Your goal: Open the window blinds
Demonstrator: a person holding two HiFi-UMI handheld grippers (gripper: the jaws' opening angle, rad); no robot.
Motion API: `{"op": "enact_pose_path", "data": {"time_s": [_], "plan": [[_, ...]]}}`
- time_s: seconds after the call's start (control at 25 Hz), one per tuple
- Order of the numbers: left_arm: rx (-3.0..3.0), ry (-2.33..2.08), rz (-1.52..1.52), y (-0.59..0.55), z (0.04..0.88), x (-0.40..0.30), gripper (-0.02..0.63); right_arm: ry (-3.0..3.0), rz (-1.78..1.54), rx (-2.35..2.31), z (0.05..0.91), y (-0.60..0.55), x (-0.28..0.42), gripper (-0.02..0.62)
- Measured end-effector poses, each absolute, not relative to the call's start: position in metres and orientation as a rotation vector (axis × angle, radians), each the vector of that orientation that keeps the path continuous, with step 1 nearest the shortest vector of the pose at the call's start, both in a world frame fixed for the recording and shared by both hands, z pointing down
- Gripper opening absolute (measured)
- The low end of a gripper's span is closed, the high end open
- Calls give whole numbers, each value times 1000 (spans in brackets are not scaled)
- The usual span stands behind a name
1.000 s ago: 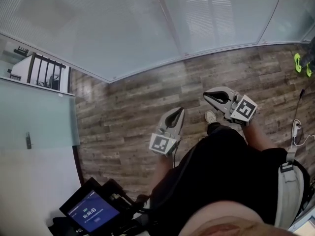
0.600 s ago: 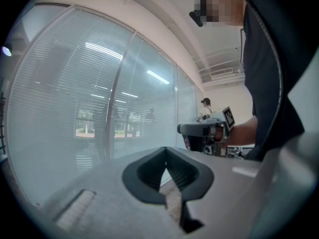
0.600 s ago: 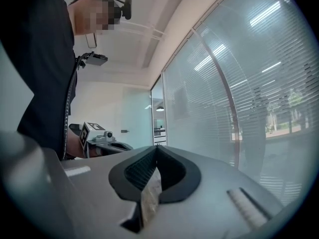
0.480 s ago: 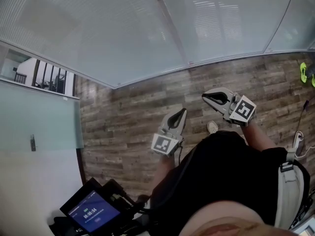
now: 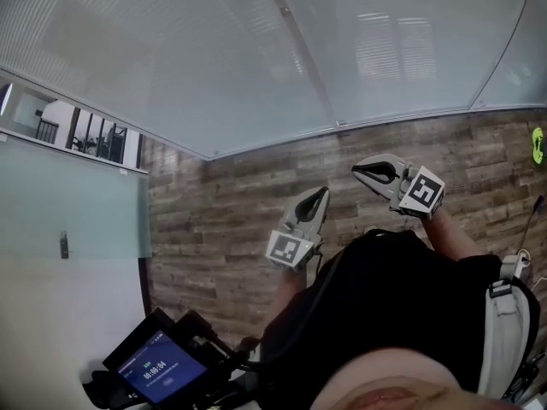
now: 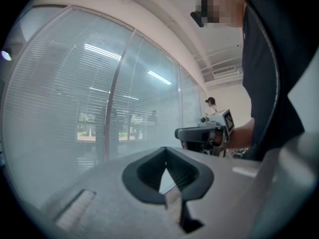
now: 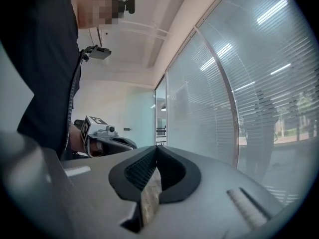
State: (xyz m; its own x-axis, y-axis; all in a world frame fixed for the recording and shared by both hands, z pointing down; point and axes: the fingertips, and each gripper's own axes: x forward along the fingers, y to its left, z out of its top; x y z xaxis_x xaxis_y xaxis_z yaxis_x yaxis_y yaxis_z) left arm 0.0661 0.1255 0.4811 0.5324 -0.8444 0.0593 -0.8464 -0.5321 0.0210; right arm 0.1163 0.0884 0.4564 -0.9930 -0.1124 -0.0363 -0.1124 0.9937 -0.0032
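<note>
The window blinds (image 5: 214,49) hang with slats down behind a glass wall across the top of the head view. They also fill the left of the left gripper view (image 6: 65,98) and the right of the right gripper view (image 7: 249,93). My left gripper (image 5: 321,194) is held level over the wooden floor, short of the glass, shut and empty. My right gripper (image 5: 359,171) is to its right, also shut with nothing in it. Each gripper shows in the other's view: the right gripper (image 6: 199,132) and the left gripper (image 7: 107,138). No cord or wand is visible.
A metal mullion (image 5: 299,49) splits the glass panels. A frosted glass panel (image 5: 68,220) stands at the left. A device with a blue screen (image 5: 158,367) sits at the lower left. A green shoe (image 5: 538,143) is at the right edge. A distant person (image 6: 211,103) stands down the corridor.
The glass wall and blinds have drawn nearer in the head view as the person stepped toward them. Both grippers moved along with the body and stayed shut.
</note>
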Motion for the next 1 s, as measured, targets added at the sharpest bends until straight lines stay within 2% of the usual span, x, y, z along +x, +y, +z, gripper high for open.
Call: {"op": "enact_pose_path", "data": {"time_s": [0.64,1.0], "plan": [[2675,-1574,172,76,485,73,3,3056,16,-173,461,41,148,5],[2662,-1575,197,71,494,69,3,3061,37,-172,463,31,144,6]]}}
